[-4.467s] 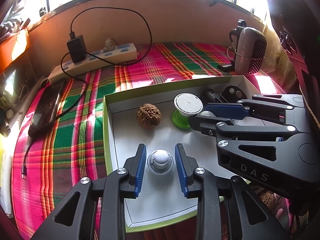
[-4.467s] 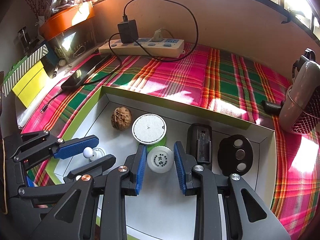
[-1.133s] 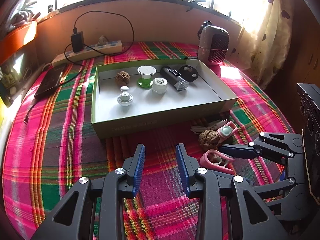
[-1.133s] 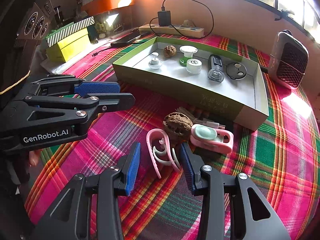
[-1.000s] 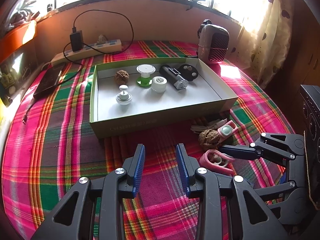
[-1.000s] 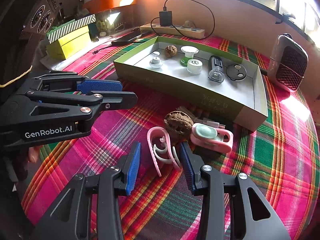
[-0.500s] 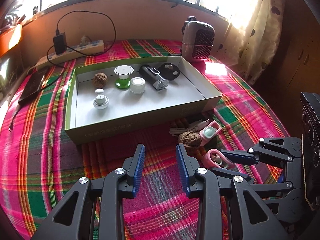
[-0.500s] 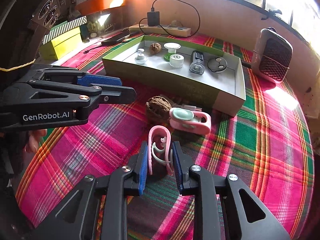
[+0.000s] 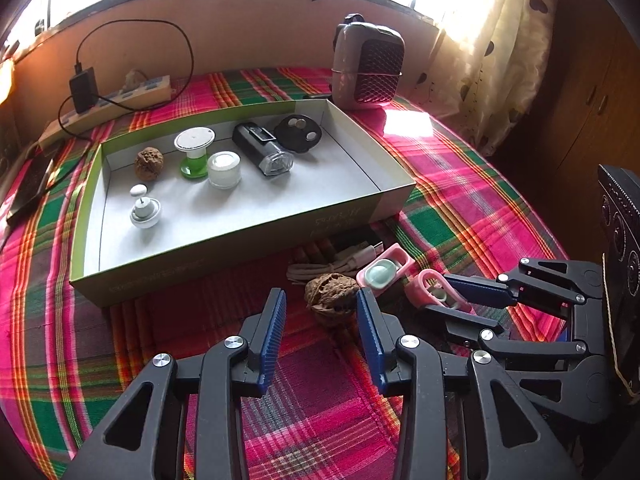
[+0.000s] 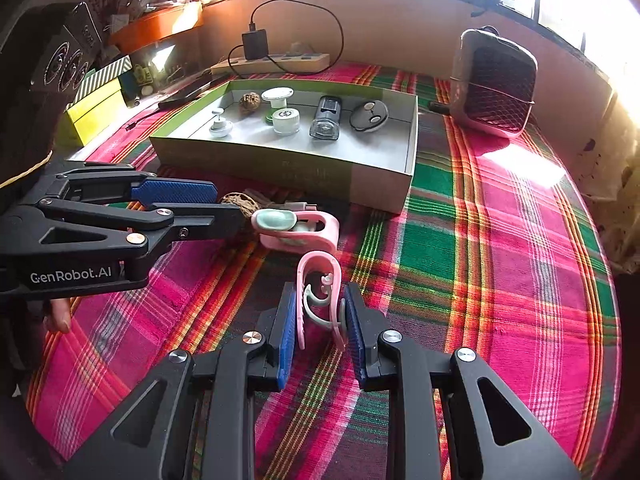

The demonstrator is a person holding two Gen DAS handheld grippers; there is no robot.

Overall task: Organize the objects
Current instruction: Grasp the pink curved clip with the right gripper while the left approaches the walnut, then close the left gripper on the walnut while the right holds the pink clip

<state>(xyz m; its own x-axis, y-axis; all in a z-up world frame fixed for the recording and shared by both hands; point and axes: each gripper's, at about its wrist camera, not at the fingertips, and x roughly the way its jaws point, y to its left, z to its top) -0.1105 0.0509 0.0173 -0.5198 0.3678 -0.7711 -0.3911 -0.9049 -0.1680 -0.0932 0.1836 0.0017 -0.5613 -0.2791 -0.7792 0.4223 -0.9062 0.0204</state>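
My right gripper (image 10: 318, 316) is shut on a pink U-shaped clip (image 10: 320, 280), which stands upright between its pads on the plaid cloth; it also shows in the left wrist view (image 9: 434, 289). My left gripper (image 9: 320, 312) is open, its fingers on either side of a walnut (image 9: 330, 298) lying on the cloth. A pink case with a mint button (image 10: 296, 228) lies beside the walnut. The green-edged box (image 9: 240, 248) holds another walnut (image 9: 149, 163), a white knob (image 9: 145, 212), a green-based stand (image 9: 195, 152), a white cap (image 9: 224, 169), a black light (image 9: 262, 152) and a black disc (image 9: 300, 133).
A white cable bundle (image 9: 336, 264) lies between the box and the walnut. A small heater (image 9: 368, 68) stands behind the box. A power strip (image 9: 108, 102) and a phone (image 9: 28, 188) lie at the back left. Yellow boxes (image 10: 96, 108) stand at the left.
My right gripper has closed on the pink clip and stood it upright. My left gripper has moved right and forward, so its open fingers now flank the loose walnut.
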